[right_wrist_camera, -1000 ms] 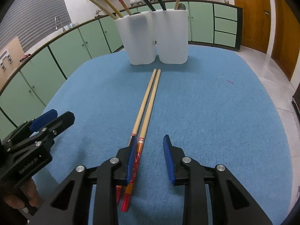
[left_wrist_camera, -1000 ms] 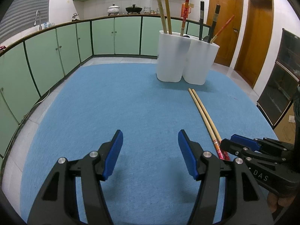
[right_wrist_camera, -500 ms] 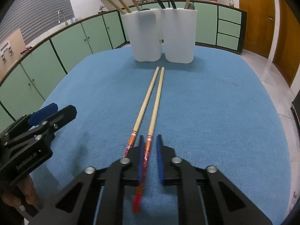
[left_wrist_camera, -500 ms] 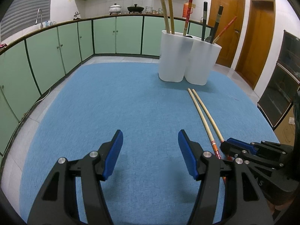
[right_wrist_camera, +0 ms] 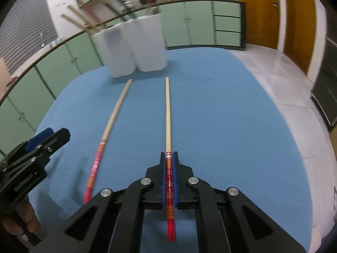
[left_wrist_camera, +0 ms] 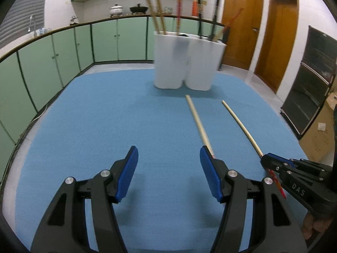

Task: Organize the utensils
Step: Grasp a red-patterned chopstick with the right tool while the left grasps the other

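Two wooden chopsticks with red patterned ends are in play on the blue mat. My right gripper (right_wrist_camera: 169,160) is shut on the red end of one chopstick (right_wrist_camera: 167,113), which points toward the two white holders (right_wrist_camera: 134,48). The other chopstick (right_wrist_camera: 112,118) lies on the mat to its left. In the left wrist view that lying chopstick (left_wrist_camera: 198,122) runs up to my right fingertip, and the held chopstick (left_wrist_camera: 242,126) ends in the right gripper (left_wrist_camera: 267,162). My left gripper (left_wrist_camera: 168,168) is open over bare mat with nothing between its pads.
The white holders (left_wrist_camera: 185,63) stand at the far middle of the blue mat (left_wrist_camera: 105,116), with several chopsticks sticking out of them. Green cabinets (left_wrist_camera: 52,57) line the back and left. Wooden doors (left_wrist_camera: 280,42) and a dark oven (left_wrist_camera: 311,80) are at the right.
The right gripper shut on one chopstick's red end and carried it to the right, away from its mate. The pair now lies spread apart. My left gripper shifted slightly.
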`<state>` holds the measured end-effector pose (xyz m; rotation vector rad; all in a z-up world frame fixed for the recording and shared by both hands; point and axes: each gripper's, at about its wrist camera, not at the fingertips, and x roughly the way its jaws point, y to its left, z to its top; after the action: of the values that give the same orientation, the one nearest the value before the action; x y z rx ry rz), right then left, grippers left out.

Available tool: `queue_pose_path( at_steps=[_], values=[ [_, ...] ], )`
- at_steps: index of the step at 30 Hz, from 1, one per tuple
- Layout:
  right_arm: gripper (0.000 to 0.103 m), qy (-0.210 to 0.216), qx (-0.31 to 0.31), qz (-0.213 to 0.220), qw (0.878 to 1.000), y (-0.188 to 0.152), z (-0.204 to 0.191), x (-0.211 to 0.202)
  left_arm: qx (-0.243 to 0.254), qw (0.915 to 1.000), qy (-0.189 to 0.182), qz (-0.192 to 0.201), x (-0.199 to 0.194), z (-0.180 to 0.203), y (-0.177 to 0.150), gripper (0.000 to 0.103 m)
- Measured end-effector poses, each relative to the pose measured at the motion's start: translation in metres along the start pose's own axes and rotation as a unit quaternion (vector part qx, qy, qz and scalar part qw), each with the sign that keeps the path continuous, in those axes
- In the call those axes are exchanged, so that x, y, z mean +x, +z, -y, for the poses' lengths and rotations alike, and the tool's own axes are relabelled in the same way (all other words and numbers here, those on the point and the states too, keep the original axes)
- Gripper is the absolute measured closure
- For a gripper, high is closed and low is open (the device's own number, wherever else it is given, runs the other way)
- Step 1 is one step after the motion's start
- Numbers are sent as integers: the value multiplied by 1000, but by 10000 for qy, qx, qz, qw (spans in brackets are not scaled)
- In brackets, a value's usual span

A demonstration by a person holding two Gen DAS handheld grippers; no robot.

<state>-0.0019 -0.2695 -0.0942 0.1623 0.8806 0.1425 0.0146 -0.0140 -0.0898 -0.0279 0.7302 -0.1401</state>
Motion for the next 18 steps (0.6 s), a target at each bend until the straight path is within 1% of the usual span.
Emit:
queue_pose_path(
  at_steps=[3, 6, 9, 12, 13, 15, 17, 18],
  values=[
    [98, -67, 183, 39, 9998, 3, 14, -1, 45, 9999, -115, -99, 6, 17, 1, 44],
    [98, -132, 156, 98, 9997, 6, 19, -2, 134, 9995, -204, -212, 13, 32, 2, 48],
    [98, -91, 192, 100, 9997, 6, 24, -2, 149, 9988, -277, -383, 22, 43, 2, 50],
    [98, -40, 261, 87, 9996, 6, 32, -3, 173, 9979, -300, -550, 30, 52, 1, 59],
    [98, -25, 267, 91, 9996, 7, 34, -3, 184, 9976, -296, -593, 32, 53, 1, 61],
    [98, -7, 254, 104, 9996, 7, 36, -5, 164, 9966, -317, -747, 40, 56, -1, 71],
    [98, 9, 252, 113, 9996, 7, 36, -5, 143, 9961, -298, -818, 43, 57, -2, 75],
    [98, 22, 258, 112, 9996, 6, 35, -5, 149, 9961, -286, -820, 43, 57, -1, 79]
  ],
)
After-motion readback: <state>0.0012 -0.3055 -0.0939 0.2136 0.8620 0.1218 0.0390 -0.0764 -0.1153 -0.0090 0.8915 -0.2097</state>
